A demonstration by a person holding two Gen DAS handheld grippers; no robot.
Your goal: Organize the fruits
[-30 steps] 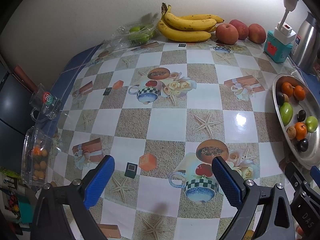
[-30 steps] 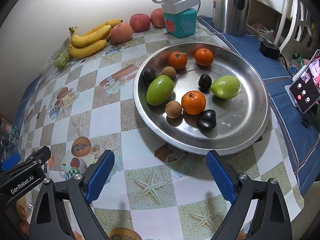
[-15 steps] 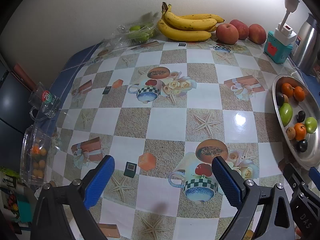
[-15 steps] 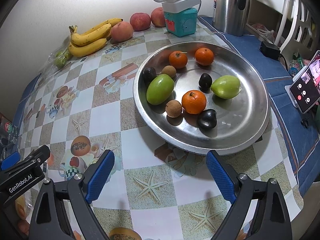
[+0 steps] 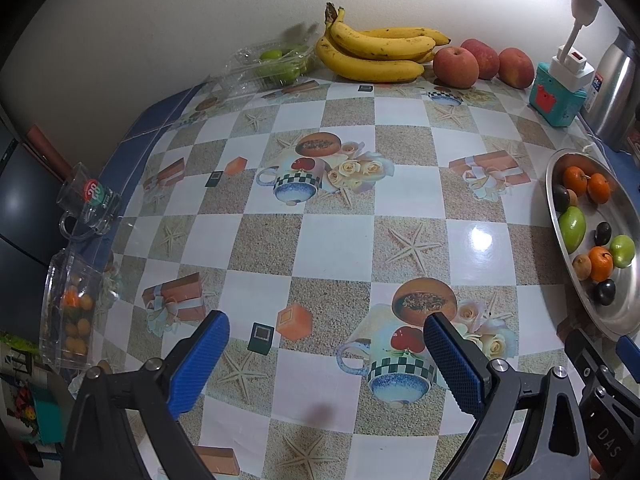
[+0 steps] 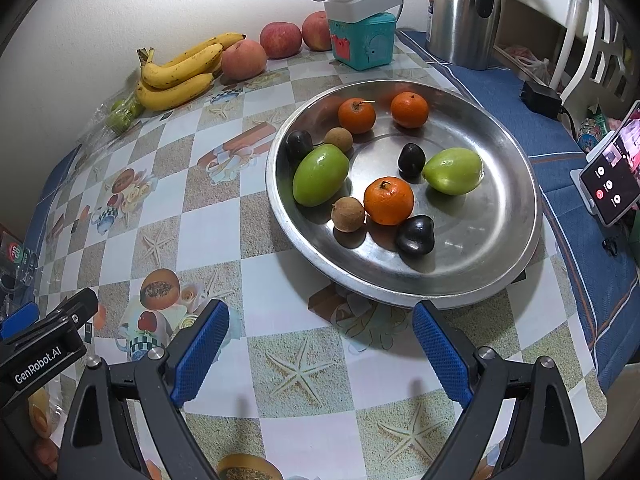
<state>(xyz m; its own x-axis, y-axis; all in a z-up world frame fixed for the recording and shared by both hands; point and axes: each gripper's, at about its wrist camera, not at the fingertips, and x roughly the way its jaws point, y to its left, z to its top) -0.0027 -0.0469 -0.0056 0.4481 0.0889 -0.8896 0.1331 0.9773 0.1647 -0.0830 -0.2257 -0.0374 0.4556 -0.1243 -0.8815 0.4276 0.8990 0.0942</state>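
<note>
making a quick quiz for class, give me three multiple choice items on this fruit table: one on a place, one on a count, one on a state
1. Where do the bananas lie?
A. in the metal tray
B. on the table by the wall, beside the apples
C. inside the clear box

2. How many orange fruits lie in the metal tray?
A. one
B. five
C. three

3. What is the state of the right claw?
A. open and empty, short of the tray
B. shut on a green fruit
C. shut on an orange fruit

Key:
1. B: the bunch rests against the wall next to the apples, outside the tray.
2. C: three orange fruits show, two at the far side and one nearer the middle.
3. A: its blue pads stand wide apart with only tablecloth between them.
</note>
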